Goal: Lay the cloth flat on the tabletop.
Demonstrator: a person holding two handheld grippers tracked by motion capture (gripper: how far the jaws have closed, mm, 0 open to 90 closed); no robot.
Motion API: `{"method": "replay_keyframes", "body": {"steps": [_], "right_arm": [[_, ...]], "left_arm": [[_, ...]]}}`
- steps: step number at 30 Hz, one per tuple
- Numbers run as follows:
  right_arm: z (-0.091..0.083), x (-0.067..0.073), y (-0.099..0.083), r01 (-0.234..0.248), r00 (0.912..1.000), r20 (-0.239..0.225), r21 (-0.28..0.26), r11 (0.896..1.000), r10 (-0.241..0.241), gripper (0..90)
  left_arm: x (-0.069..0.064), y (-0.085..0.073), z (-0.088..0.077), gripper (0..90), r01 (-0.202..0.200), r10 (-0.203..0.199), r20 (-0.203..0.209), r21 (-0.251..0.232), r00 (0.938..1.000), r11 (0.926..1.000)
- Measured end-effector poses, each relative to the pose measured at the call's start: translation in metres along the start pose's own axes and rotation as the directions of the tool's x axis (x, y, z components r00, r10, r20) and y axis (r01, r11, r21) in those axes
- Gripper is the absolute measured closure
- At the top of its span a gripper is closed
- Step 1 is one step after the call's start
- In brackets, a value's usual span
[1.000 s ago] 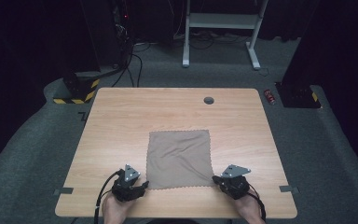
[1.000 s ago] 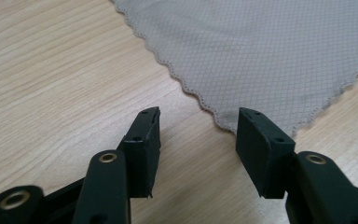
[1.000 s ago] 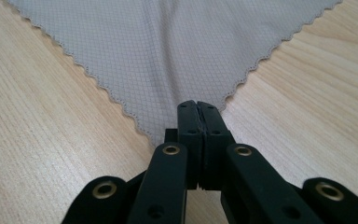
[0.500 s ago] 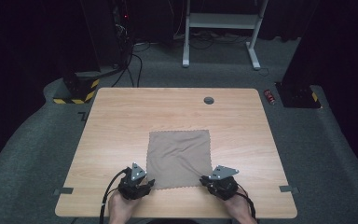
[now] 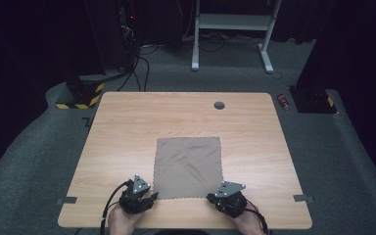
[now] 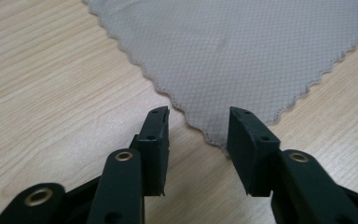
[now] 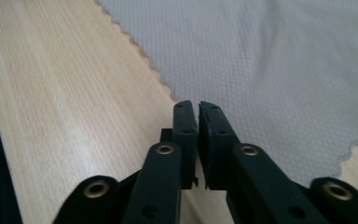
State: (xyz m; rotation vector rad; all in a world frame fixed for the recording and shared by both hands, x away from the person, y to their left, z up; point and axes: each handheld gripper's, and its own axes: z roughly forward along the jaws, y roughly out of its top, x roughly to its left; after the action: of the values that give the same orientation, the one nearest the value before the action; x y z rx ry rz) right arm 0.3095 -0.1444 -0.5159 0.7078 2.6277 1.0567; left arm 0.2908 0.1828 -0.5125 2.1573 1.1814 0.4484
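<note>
A grey-brown square cloth (image 5: 188, 166) with a pinked edge lies flat on the wooden table (image 5: 127, 127). My left gripper (image 5: 152, 196) sits at the cloth's near left corner. In the left gripper view that corner of the cloth (image 6: 242, 51) pokes in between the parted jaws of the left gripper (image 6: 198, 123), and the pads do not touch it; the jaws have just been closing. My right gripper (image 5: 211, 197) is at the near right corner. The right gripper (image 7: 198, 106) rests over the cloth's (image 7: 270, 70) edge with only a thin slit between its pads, after opening slightly.
A black grommet (image 5: 219, 105) sits near the table's far edge. Grey tape marks (image 5: 67, 200) stick to the near corners. Beyond the table, a white desk frame (image 5: 230, 29), a striped block (image 5: 81, 98) and a small red object (image 5: 284, 101) stand on the carpet.
My right gripper has slid left along the front edge toward the cloth's near right corner. The left gripper has barely shifted. The cloth looks smoother than before.
</note>
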Motion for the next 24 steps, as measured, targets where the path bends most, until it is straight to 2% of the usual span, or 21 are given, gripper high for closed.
{"method": "replay_keyframes", "body": {"steps": [4,7,10,12,16,19,22,24], "right_arm": [[0.007,-0.001,0.015,-0.013,0.9999,0.003,-0.035,0.999,0.013,81.0],[0.02,0.002,0.028,0.0,1.0,-0.005,-0.043,0.999,0.0,80.6],[0.032,0.006,0.035,0.015,0.9998,-0.012,-0.039,0.999,-0.016,80.2],[0.041,0.01,0.037,0.02,0.9994,-0.027,-0.023,1.0,-0.021,81.6],[0.038,0.017,0.036,0.057,0.9969,-0.054,-0.013,0.998,-0.058,84.4],[0.034,0.02,0.032,0.067,0.9955,-0.067,-0.008,0.998,-0.067,82.7],[0.033,0.019,0.033,0.043,0.9964,-0.073,-0.016,0.999,-0.044,77.5],[0.035,0.019,0.036,0.03,0.9973,-0.066,-0.032,0.999,-0.032,73.7]], "left_arm": [[0.004,0.009,0.007,53.4,0.028,-0.029,-0.019,-0.04,0.9994,0.9988],[0.01,0.02,0.017,52.2,0.058,-0.06,-0.041,-0.056,0.9973,0.9967],[0.014,0.028,0.027,51.7,0.07,-0.073,-0.07,-0.041,0.9949,0.9967],[0.014,0.029,0.031,51.3,0.066,-0.068,-0.076,-0.03,0.9948,0.9974],[0.016,0.024,0.027,51.1,0.073,-0.075,-0.07,-0.039,0.9947,0.9966],[0.02,0.02,0.022,51.0,0.082,-0.084,-0.072,-0.022,0.9939,0.9964],[0.024,0.02,0.02,50.8,0.097,-0.098,-0.074,-0.013,0.9924,0.9952],[0.027,0.023,0.023,50.1,0.103,-0.104,-0.065,-0.028,0.9924,0.9943]]}}
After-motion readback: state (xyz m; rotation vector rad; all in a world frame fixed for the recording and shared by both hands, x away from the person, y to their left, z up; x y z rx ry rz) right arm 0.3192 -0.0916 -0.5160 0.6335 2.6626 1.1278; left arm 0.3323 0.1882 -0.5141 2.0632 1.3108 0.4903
